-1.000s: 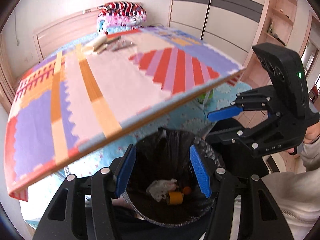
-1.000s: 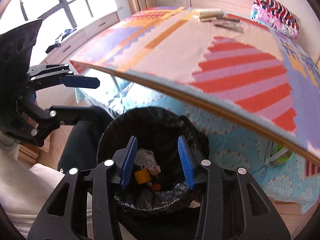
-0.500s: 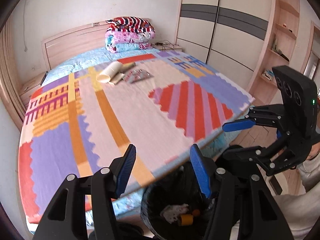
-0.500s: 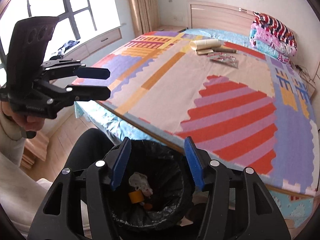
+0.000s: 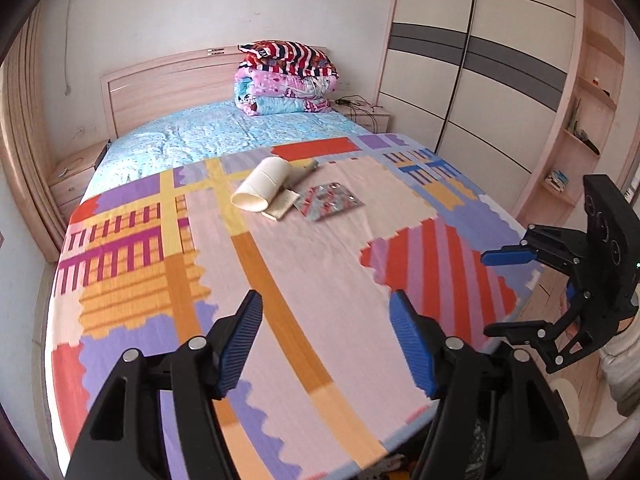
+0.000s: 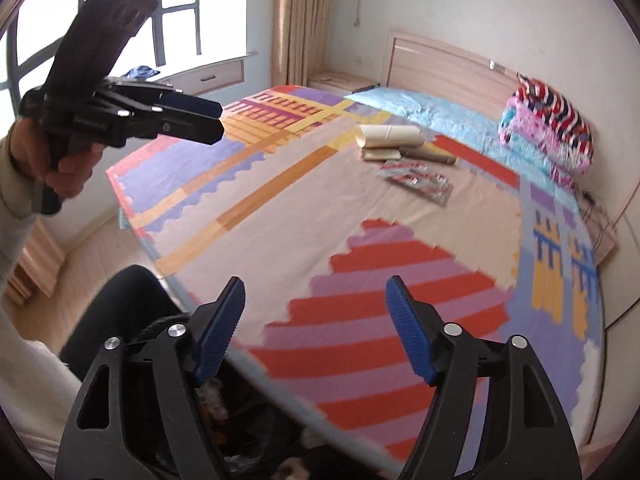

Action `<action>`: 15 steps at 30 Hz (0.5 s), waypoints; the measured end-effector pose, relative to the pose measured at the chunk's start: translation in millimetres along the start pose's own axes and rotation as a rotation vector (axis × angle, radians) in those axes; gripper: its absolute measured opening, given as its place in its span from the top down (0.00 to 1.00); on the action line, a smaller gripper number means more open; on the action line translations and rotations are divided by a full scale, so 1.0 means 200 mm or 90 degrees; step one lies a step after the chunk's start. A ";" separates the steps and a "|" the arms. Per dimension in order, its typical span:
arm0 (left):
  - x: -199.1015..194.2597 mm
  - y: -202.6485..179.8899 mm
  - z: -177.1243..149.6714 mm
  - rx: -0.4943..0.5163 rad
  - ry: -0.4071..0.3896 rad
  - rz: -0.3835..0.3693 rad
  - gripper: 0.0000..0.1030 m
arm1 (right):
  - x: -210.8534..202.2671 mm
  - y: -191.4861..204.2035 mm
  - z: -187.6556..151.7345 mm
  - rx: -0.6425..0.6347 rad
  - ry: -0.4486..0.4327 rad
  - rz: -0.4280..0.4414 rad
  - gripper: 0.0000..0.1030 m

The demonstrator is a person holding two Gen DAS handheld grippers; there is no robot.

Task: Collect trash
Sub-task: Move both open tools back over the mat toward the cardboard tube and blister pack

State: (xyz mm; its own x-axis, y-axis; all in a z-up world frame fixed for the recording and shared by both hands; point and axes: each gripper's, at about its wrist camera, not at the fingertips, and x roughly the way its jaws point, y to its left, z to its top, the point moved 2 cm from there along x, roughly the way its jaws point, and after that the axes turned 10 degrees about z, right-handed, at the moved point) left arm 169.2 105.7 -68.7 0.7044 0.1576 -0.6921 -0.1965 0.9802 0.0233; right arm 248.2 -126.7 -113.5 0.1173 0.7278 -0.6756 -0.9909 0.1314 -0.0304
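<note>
Trash lies on the far part of the patterned mat on the bed [image 5: 320,280]: a cream paper cup on its side [image 5: 262,186], a flat beige packet under it [image 5: 280,206], a brown tube [image 5: 306,168] and a shiny red-and-silver wrapper [image 5: 330,200]. The same items show in the right wrist view: cup [image 6: 388,136], wrapper [image 6: 420,180]. My left gripper [image 5: 326,344] is open and empty above the near mat edge. My right gripper [image 6: 314,328] is open and empty too. The black-lined trash bin [image 6: 240,420] sits below the bed's near edge, mostly hidden.
Folded quilts [image 5: 286,78] are stacked at the headboard. A wardrobe [image 5: 472,80] and shelves stand right of the bed. A nightstand [image 5: 72,176] is at the left. A window and curtain [image 6: 296,20] are on the left in the right wrist view.
Both grippers have risen from over the trash bin to above the bed, now facing the mat and the trash on it. The bin has dropped to the bottom edge of both views.
</note>
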 end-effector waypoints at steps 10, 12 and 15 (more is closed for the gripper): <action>0.36 0.20 0.24 -0.005 0.030 0.041 0.36 | 0.17 -0.40 0.18 -0.037 0.016 0.025 0.25; 0.45 0.25 0.28 -0.017 0.037 0.037 0.36 | 0.24 -0.48 0.21 -0.045 0.023 0.011 0.25; 0.56 0.29 0.33 -0.026 0.055 0.027 0.36 | 0.33 -0.56 0.25 -0.065 0.031 0.024 0.25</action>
State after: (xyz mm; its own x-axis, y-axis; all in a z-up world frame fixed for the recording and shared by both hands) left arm 281.7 187.9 -97.2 0.6341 0.1862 -0.7505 -0.2537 0.9669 0.0255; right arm 371.2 -59.9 -116.9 0.0782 0.6974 -0.7124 -0.9965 0.0327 -0.0773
